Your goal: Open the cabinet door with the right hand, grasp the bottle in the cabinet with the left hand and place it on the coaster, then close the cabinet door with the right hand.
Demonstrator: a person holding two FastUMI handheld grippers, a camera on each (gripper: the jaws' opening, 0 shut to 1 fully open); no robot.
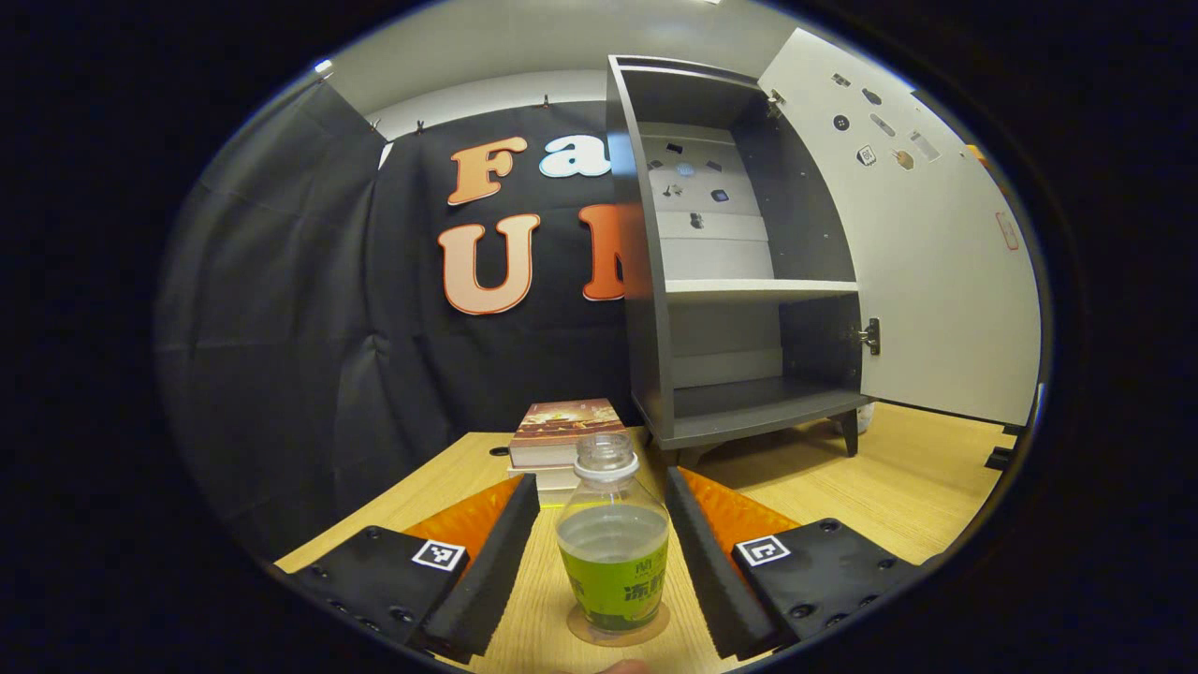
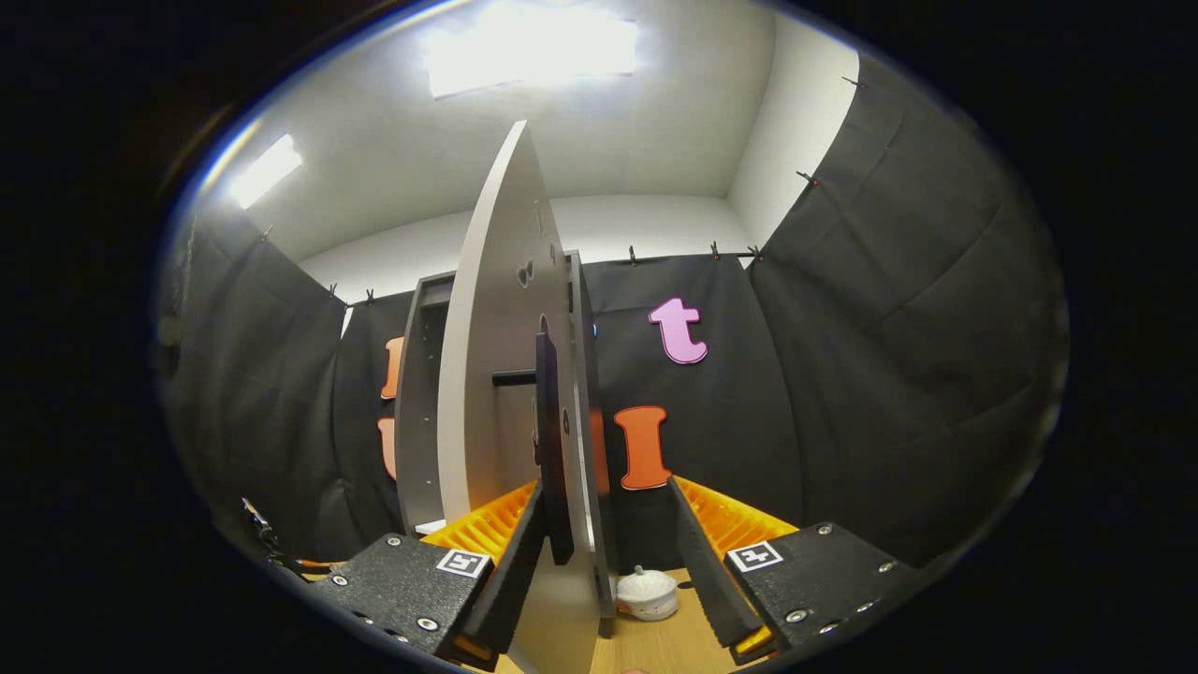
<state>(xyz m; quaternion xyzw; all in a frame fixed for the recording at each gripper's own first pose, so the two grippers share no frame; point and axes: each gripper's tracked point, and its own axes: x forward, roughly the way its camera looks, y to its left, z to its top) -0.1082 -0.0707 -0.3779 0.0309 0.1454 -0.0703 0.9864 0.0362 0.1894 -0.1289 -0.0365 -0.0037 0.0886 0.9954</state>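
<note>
Wooden table [image 1: 898, 496], black-curtained booth. Bottle [image 1: 613, 543]: upright on coaster [image 1: 573, 625], uncapped, part-filled, between left gripper [image 1: 599, 552] fingers, untouched; jaws wide. Books [image 1: 562, 440]: stacked just behind. Cabinet [image 1: 739, 281]: beyond, shelves bare, door [image 1: 917, 253] swung open. Right gripper [image 2: 604, 552]: jaws wide, straddling door edge and handle [image 2: 552, 449]. Small white lidded pot [image 2: 648, 593]: on table past door.

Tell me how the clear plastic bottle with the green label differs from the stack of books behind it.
The clear plastic bottle with the green label stands upright, while the stack of books lies flat. The bottle sits on a round coaster between the left gripper's open fingers; the books rest farther back, near the grey cabinet. The bottle is see-through with liquid inside; the books are opaque. Both rest on the wooden table.
</note>
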